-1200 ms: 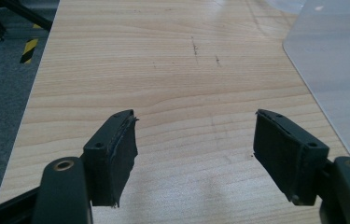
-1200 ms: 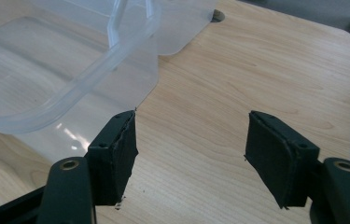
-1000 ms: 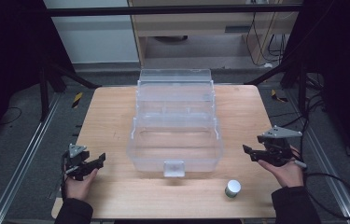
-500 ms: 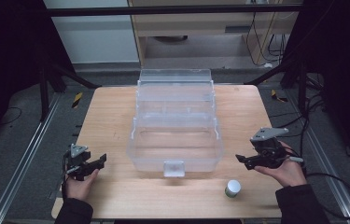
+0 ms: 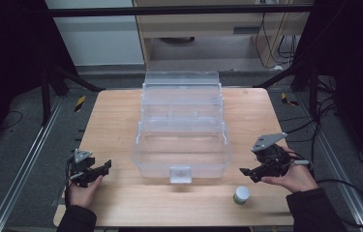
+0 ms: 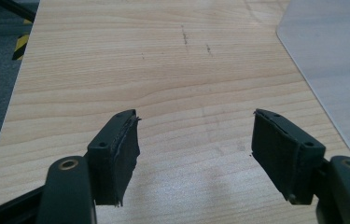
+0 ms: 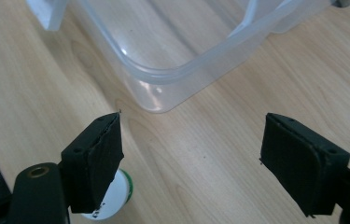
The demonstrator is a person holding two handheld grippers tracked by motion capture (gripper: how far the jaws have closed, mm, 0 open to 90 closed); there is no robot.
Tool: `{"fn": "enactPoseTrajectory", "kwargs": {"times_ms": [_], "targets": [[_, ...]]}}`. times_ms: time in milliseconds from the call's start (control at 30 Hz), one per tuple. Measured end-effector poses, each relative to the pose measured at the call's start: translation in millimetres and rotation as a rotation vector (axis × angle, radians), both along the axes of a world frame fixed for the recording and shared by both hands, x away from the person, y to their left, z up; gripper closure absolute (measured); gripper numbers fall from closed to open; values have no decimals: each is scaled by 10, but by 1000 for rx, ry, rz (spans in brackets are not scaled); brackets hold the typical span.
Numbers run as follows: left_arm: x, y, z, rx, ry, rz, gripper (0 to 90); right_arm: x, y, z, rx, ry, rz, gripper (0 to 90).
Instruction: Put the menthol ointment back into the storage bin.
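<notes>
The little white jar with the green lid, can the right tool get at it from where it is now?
Probably yes. The jar stands alone on bare table, just beside the right tool, whose jaws are open. The clear box sits off to the side, not between them.

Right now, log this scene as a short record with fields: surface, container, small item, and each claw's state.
surface: wooden table
container: clear plastic box, open, lid tilted back at the far side, nothing visible inside
small item: white jar with green cap, upright, near the table's front edge, right of the box latch
left claw: open, empty, over bare wood left of the box
right claw: open, empty, between the box corner and the jar
</notes>
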State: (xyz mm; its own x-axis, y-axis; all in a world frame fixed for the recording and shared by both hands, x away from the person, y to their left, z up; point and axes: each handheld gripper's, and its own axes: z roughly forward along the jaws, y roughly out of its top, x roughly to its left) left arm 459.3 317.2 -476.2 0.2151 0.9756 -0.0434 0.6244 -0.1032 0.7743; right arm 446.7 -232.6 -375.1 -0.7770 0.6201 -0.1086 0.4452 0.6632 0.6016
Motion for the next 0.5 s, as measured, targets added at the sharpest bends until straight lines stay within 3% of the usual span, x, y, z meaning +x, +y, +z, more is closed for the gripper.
{"fn": "enactPoseTrajectory", "kwargs": {"times_ms": [333,500], "targets": [[8,-13,-9,9,12,-10,316,-50,106,-54,-74,76,79,204],[8,-14,-8,14,12,-10,316,-66,138,-74,-93,83,101,224]]}}
